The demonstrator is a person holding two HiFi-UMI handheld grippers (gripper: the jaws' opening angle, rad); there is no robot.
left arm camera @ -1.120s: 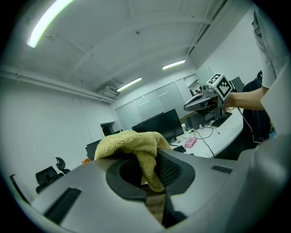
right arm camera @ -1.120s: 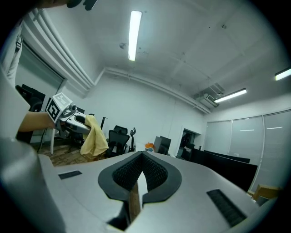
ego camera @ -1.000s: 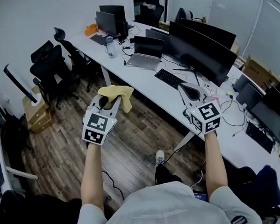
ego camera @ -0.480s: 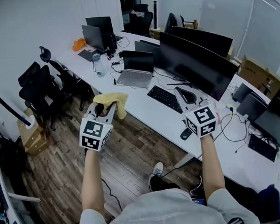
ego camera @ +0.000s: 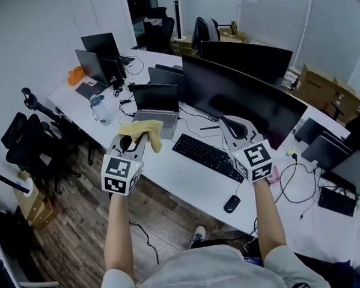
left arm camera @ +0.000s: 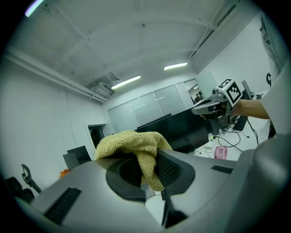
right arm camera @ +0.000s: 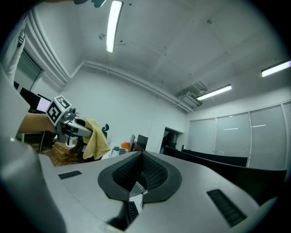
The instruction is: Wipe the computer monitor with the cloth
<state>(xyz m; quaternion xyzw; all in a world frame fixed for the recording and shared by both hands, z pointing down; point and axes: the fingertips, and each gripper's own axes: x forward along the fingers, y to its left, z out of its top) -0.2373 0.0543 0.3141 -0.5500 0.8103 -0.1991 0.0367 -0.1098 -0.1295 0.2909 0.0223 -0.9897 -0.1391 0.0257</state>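
Observation:
A wide curved black monitor [ego camera: 244,98] stands on the white desk [ego camera: 194,182], its screen dark. My left gripper [ego camera: 139,136] is shut on a yellow cloth [ego camera: 144,131], held above the desk's near edge in front of a laptop. In the left gripper view the cloth [left arm camera: 136,152] bunches between the jaws, with the monitor [left arm camera: 177,132] behind it. My right gripper [ego camera: 234,126] is shut with nothing in it, held over the keyboard just in front of the monitor's lower middle. The right gripper view shows the left gripper with the hanging cloth [right arm camera: 93,139] at the left.
A black keyboard [ego camera: 205,156] and a mouse [ego camera: 231,203] lie on the desk before the monitor. An open laptop [ego camera: 156,99] and a water bottle [ego camera: 99,108] stand to the left. Office chairs [ego camera: 32,142] are at the left, cables [ego camera: 299,176] and cardboard boxes [ego camera: 324,90] at the right.
Both grippers have come closer to the desk and the curved monitor. The left gripper still holds the cloth; the right one is now over the keyboard.

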